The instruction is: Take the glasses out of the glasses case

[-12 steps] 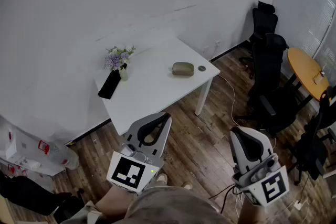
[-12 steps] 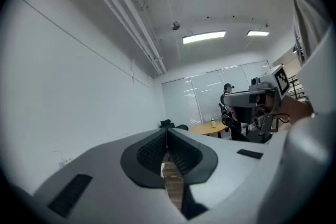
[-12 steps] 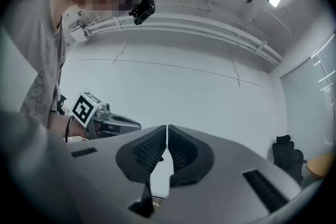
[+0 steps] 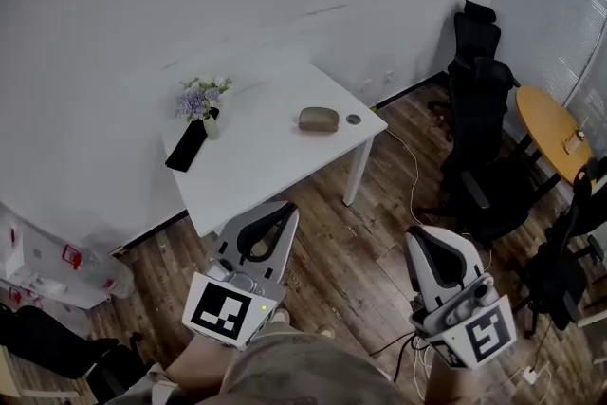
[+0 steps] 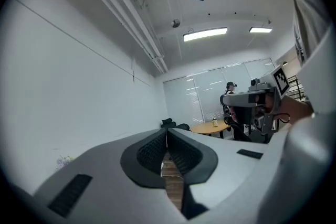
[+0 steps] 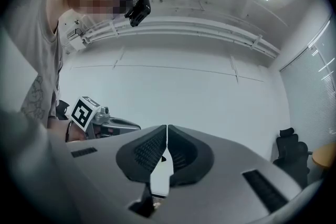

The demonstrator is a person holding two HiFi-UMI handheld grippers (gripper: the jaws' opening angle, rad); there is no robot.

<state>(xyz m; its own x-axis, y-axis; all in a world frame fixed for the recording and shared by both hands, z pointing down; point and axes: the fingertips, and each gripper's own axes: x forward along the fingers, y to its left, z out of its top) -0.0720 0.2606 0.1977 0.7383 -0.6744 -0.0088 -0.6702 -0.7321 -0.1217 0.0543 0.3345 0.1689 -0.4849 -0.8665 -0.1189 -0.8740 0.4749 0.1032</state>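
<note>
The glasses case (image 4: 318, 119), an olive-brown oval, lies closed on the white table (image 4: 266, 171) near its right end. Both grippers hang well short of the table, over the wooden floor. My left gripper (image 4: 283, 211) is shut with nothing between its jaws, and its ribbed pads (image 5: 152, 149) meet at the tip. My right gripper (image 4: 423, 238) is likewise shut and empty. In the right gripper view its pads (image 6: 148, 149) touch, and the left gripper's marker cube (image 6: 84, 111) shows beyond them. The glasses themselves are not visible.
On the table stand a small vase of flowers (image 4: 197, 101), a flat black object (image 4: 185, 145) and a small round item (image 4: 353, 119). Black office chairs (image 4: 479, 62) and a round wooden table (image 4: 550, 128) stand to the right. A cable (image 4: 417, 175) runs across the floor.
In the head view the table and the case sit a little further left and up than before. Both grippers have shifted slightly left and stay shut.
</note>
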